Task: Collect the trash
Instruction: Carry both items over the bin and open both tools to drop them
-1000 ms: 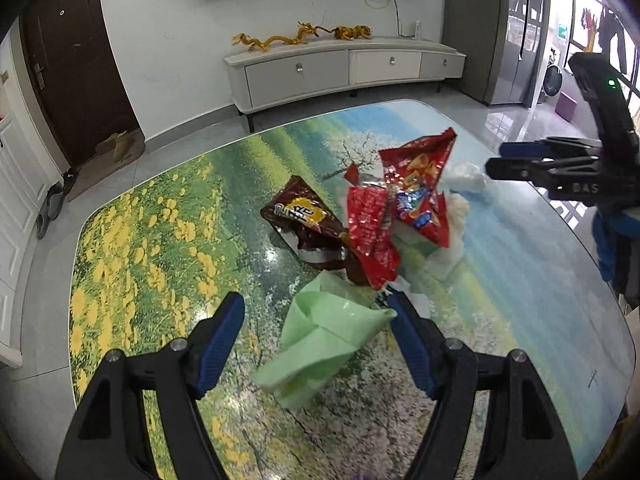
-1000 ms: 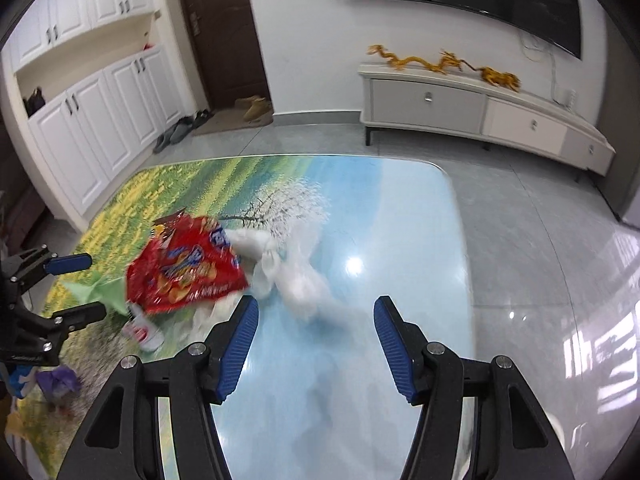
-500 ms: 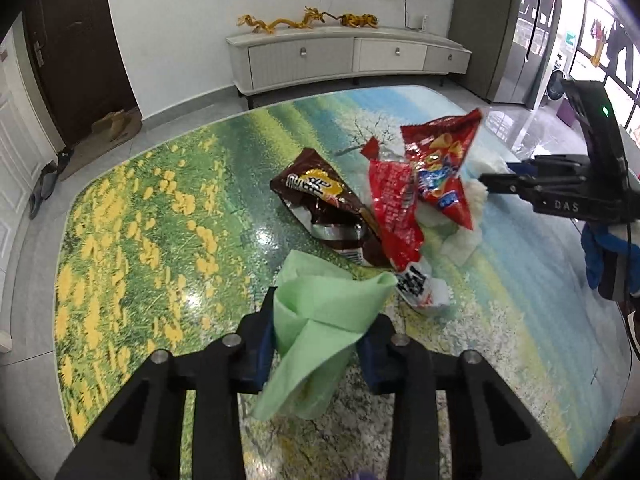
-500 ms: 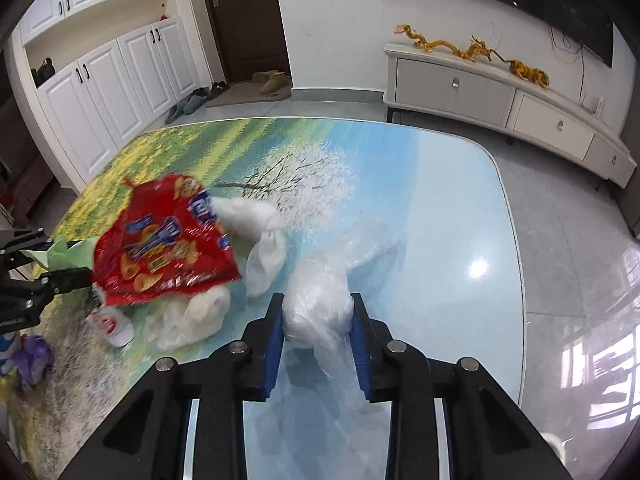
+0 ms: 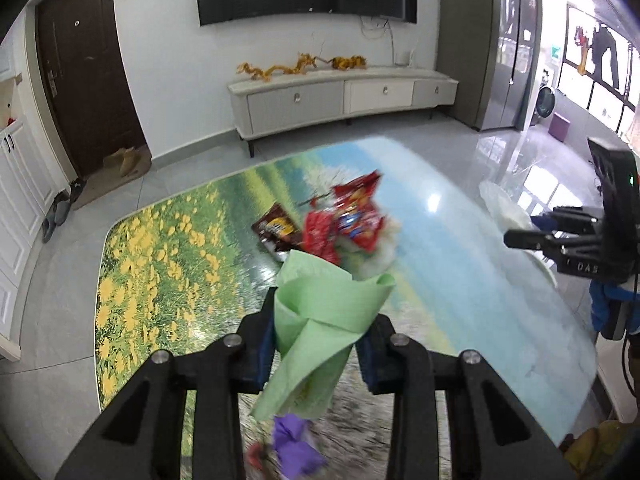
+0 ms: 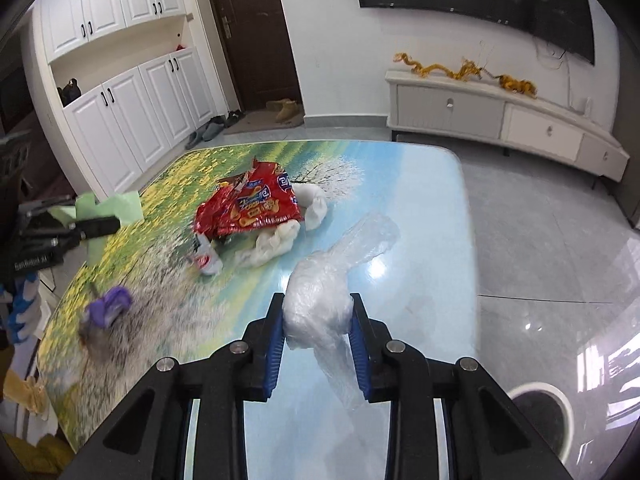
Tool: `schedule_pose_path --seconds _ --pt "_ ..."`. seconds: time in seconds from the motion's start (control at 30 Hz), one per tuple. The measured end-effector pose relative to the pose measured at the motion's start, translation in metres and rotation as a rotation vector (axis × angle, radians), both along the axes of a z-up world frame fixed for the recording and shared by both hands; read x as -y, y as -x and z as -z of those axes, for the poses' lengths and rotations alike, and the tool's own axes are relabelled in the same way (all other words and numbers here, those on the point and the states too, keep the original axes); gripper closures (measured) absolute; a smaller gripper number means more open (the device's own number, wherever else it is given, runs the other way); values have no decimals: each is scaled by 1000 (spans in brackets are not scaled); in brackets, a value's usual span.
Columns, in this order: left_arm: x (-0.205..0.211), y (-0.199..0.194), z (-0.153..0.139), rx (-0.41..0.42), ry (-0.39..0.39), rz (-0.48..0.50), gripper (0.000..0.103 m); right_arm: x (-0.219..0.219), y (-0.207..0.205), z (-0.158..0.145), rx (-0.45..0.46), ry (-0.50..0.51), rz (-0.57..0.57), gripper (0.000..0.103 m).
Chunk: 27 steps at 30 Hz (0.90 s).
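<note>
My left gripper (image 5: 320, 320) is shut on a crumpled green paper (image 5: 324, 312) and holds it above the table; it also shows in the right wrist view (image 6: 116, 208). My right gripper (image 6: 318, 316) is shut on a clear plastic bag (image 6: 320, 300) lifted off the table. Red snack wrappers (image 5: 348, 220) and a brown wrapper (image 5: 276, 228) lie mid-table with white crumpled tissue (image 6: 280, 236). A purple scrap (image 6: 110, 304) lies near the table's front edge.
The table (image 6: 420, 208) has a printed landscape top with rounded corners. A small white cup-like wrapper (image 6: 206, 260) lies by the red wrapper (image 6: 256, 204). A white round bin (image 6: 540, 412) stands on the floor at right. A TV cabinet (image 5: 340, 100) is far behind.
Both grippers closed on their items, then lifted them away from the table. The views now sit higher and further back from the trash pile.
</note>
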<state>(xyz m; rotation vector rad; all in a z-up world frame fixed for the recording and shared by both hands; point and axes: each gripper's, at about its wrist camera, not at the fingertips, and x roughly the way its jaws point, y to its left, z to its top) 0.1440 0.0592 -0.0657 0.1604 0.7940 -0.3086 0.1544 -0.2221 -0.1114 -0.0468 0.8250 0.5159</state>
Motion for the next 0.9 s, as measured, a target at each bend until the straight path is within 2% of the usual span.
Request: schedule_pose_path --seconds 0.3,0.5,0.7,0.9 --pt "41 38 -26 29 48 49 71 71 54 -25 70 -27 124 75" --pt "91 38 -27 -3 64 119 71 126 71 -17 68 -80 240 75" --pt "178 16 -14 -85 83 229 71 181 82 12 27 -97 342 75" --pt "290 -9 10 -180 87 356 68 246 85 56 -55 -139 465 74"
